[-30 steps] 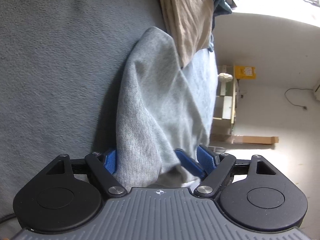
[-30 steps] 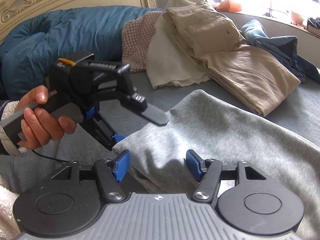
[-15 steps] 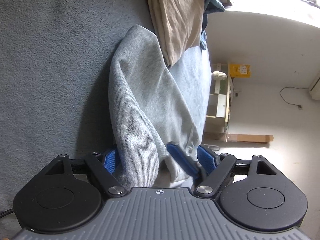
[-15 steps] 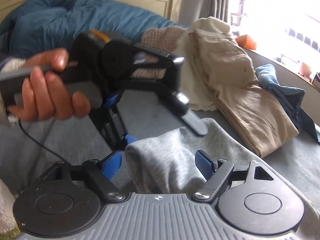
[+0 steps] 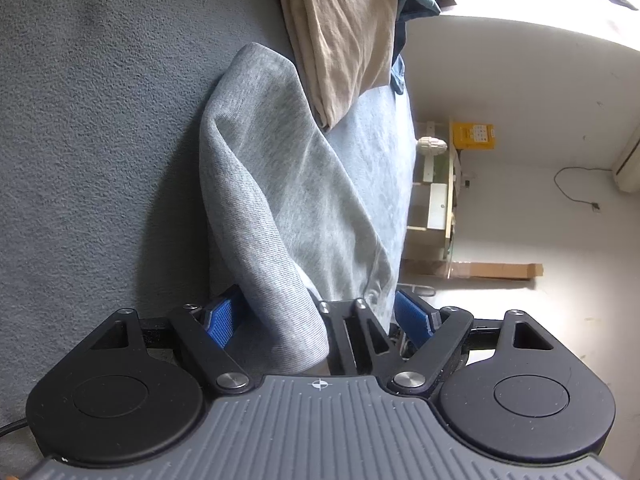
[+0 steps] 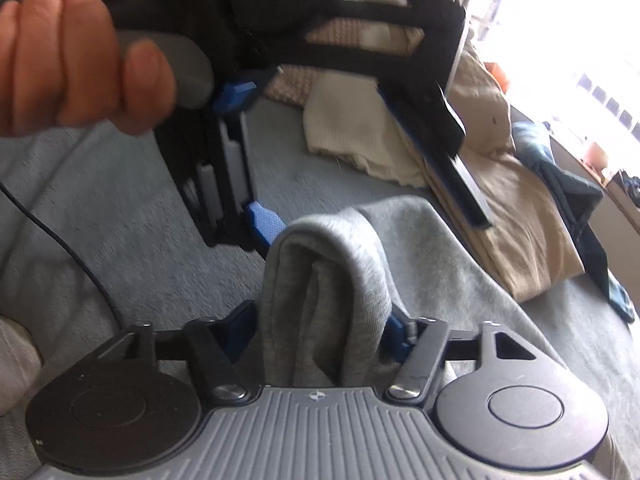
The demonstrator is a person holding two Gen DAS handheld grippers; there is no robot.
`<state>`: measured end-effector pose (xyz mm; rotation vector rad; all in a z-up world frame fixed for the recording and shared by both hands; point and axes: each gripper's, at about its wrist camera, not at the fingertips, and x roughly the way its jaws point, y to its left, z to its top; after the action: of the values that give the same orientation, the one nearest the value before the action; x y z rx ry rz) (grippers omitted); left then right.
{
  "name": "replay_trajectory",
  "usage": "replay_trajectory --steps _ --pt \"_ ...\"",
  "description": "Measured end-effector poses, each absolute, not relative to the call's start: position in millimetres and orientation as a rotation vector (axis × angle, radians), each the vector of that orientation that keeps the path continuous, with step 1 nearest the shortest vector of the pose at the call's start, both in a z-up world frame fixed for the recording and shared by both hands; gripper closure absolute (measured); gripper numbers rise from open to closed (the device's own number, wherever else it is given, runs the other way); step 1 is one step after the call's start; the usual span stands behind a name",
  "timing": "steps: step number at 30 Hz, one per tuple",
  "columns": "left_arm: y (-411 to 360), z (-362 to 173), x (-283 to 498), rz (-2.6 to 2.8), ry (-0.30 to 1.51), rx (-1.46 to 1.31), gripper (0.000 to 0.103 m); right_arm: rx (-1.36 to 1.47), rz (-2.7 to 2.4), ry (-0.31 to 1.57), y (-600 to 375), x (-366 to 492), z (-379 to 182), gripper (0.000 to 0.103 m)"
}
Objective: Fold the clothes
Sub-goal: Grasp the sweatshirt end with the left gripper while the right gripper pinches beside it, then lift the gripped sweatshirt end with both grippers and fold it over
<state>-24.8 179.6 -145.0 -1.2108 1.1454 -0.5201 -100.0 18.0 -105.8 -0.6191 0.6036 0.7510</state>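
Heather-grey sweatshirt (image 5: 280, 200), tan trousers (image 5: 344, 28) (plain), blue-padded black tongs (image 6: 320, 330).

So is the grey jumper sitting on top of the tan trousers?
No, the tan trousers lie over the far end of the grey jumper, which stretches along the bed beneath them.

Grey sweatshirt (image 6: 332, 288) lies on the grey bedspread, its near edge bunched into an upright fold
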Motion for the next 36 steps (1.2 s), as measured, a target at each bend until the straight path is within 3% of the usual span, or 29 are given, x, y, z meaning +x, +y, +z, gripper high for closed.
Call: replay_trajectory --steps 4,6,9,26,31,36 --pt "184 -145 -27 -0.526 1.143 -1.207 0.022 -0.585 0.725 0.625 14 -93 -106 0.06" --pt "186 -144 -28 -0.528 1.14 -1.203 0.022 -0.569 0.716 0.628 12 -91 -105 0.075" --pt "192 -146 -30 -0.528 1.135 -1.212 0.022 -0.549 0.706 0.629 9 -88 -104 0.082" --pt "225 -146 -2 -0.38 1.044 -1.035 0.024 -0.485 0.697 0.616 0 -94 -92 0.085" --pt "214 -138 19 -0.367 1.031 -0.931 0.032 -0.463 0.697 0.623 -1 -96 -87 0.085" --pt "204 -142 32 -0.357 1.042 -0.879 0.051 -0.441 0.697 0.629 -3 -95 -84 0.085"
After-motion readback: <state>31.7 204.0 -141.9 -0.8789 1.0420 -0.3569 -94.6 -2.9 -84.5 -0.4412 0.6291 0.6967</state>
